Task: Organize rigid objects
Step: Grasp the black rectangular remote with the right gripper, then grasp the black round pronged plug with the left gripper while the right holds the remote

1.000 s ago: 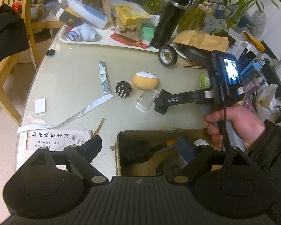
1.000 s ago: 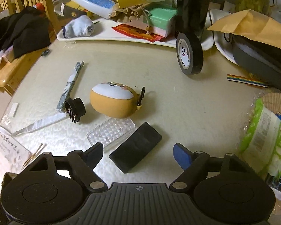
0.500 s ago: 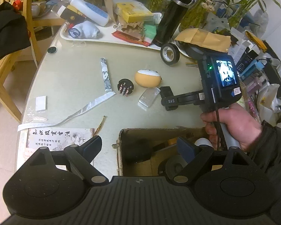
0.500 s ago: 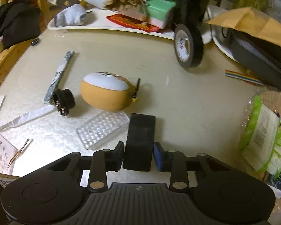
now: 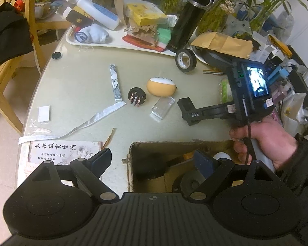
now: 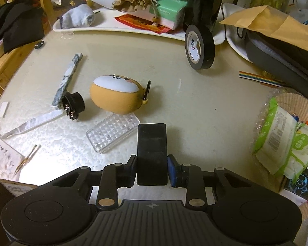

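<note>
The table (image 6: pixel 195 102) has a smooth, glossy top that reflects the light, and the small clear case (image 6: pixel 113 134) on it looks like hard plastic with a faceted surface. The black block (image 6: pixel 152 153) is matt, and the tape roll (image 6: pixel 201 47) is shiny black. The box (image 5: pixel 133 164) is rough brown cardboard, and the chair (image 5: pixel 2 61) is varnished wood.

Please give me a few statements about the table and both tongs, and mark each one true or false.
1. The right tongs grip a flat black block. True.
2. The left tongs hold the yellow egg-shaped case. False: they are open and empty, above the cardboard box.
3. The black tape roll stands on its edge. True.
4. The clear studded case lies inside the cardboard box. False: it lies on the table, beside the yellow egg-shaped case.
5. The round black plug lies left of the yellow egg-shaped case in the right wrist view. True.
</note>
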